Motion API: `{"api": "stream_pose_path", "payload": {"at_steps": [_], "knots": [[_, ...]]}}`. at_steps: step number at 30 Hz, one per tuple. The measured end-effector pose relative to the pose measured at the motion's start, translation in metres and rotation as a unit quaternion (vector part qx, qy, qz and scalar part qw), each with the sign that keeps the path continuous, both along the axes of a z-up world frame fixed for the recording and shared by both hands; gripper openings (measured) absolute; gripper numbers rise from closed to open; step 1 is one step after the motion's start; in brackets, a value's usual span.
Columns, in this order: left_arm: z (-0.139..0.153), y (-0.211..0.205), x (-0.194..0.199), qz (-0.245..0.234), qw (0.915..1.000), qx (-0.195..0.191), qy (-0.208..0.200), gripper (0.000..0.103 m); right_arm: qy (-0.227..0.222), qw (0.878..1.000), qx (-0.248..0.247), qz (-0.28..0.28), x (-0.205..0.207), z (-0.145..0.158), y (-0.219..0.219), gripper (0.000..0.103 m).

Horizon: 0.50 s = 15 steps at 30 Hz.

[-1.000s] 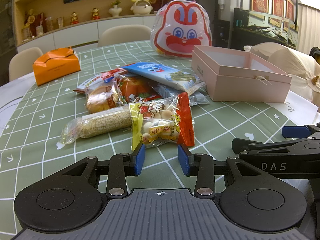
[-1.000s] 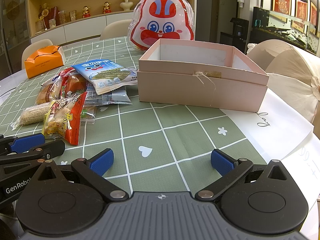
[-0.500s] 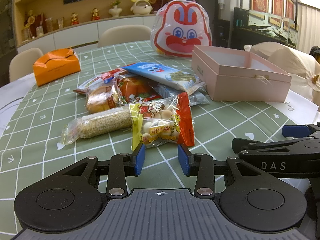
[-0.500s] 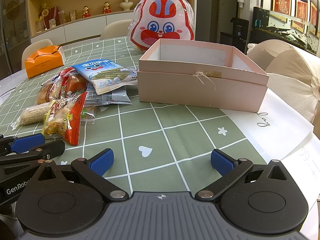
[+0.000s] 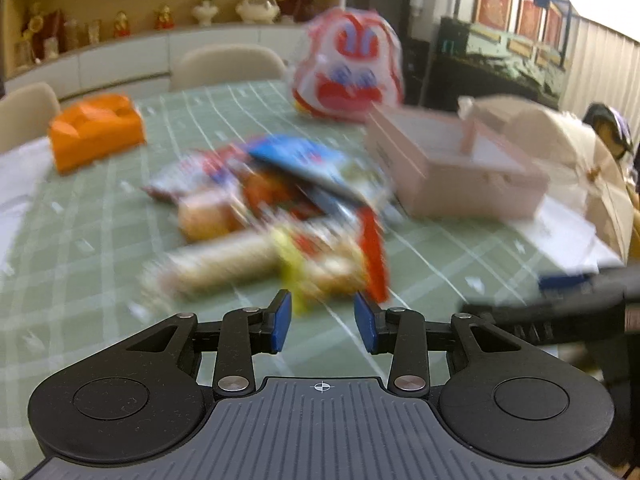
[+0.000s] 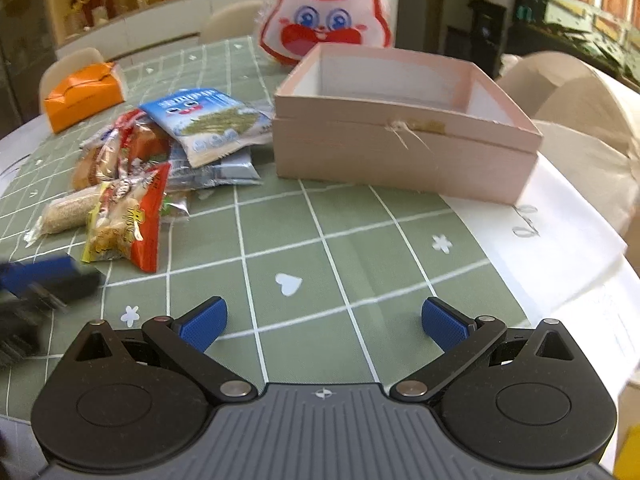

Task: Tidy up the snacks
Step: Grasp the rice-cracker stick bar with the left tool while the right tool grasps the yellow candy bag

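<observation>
A pile of snack packets lies on the green checked tablecloth point(image 6: 328, 240). A yellow-and-red packet point(image 6: 128, 220) is nearest, with a grain bar point(image 6: 66, 212) to its left and a blue-and-white packet point(image 6: 208, 120) behind. An open, empty pink box point(image 6: 400, 136) stands to the right of the pile. My left gripper point(image 5: 322, 320) is partly open and empty, just short of the yellow-and-red packet point(image 5: 332, 260); this view is blurred. My right gripper point(image 6: 323, 322) is wide open and empty above bare cloth in front of the box.
An orange carton point(image 6: 82, 96) stands at the far left and a red-and-white rabbit bag point(image 6: 324, 12) stands behind the box. White paper point(image 6: 560, 248) covers the table's right side. Chairs ring the far edge. The left gripper shows blurred at the right wrist view's left edge point(image 6: 40, 280).
Both grippers have risen and tilted, so the table appears from higher up. The left wrist view has gone blurred with motion. Neither gripper's opening has changed.
</observation>
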<state>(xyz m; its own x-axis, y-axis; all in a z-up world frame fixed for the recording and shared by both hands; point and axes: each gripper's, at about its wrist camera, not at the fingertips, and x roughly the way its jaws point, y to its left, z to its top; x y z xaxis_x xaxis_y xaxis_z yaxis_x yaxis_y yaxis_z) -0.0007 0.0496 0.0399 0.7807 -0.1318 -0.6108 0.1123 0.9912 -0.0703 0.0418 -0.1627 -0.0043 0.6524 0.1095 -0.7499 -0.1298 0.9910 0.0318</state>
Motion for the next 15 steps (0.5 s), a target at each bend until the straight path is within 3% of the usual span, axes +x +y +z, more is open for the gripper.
{"api": "stream_pose_path", "payload": {"at_steps": [3, 4, 8, 10, 14, 15], "knots": [[0.018, 0.034, 0.020, 0.001, 0.9999, -0.001, 0.012, 0.040, 0.028, 1.000, -0.002, -0.001, -0.001, 0.007, 0.007, 0.103], [0.022, 0.047, 0.030, -0.002, 0.9997, -0.008, 0.022, 0.039, 0.038, 0.999, 0.008, 0.000, 0.000, 0.012, 0.013, 0.097], [0.030, 0.084, 0.061, -0.064, 0.9946, -0.034, 0.074, 0.039, 0.003, 0.998, 0.058, 0.032, -0.010, 0.038, 0.057, 0.095], [0.029, 0.089, 0.067, -0.106, 0.9909, -0.015, 0.081, 0.039, -0.004, 0.997, 0.061, 0.041, -0.005, 0.044, 0.082, 0.095], [0.021, 0.087, 0.073, -0.151, 0.9836, 0.041, 0.089, 0.040, 0.028, 0.997, 0.071, 0.033, 0.026, 0.030, 0.120, 0.095], [0.018, 0.087, 0.073, -0.163, 0.9808, 0.051, 0.095, 0.040, 0.034, 0.997, 0.069, 0.032, 0.030, 0.027, 0.123, 0.090]]}}
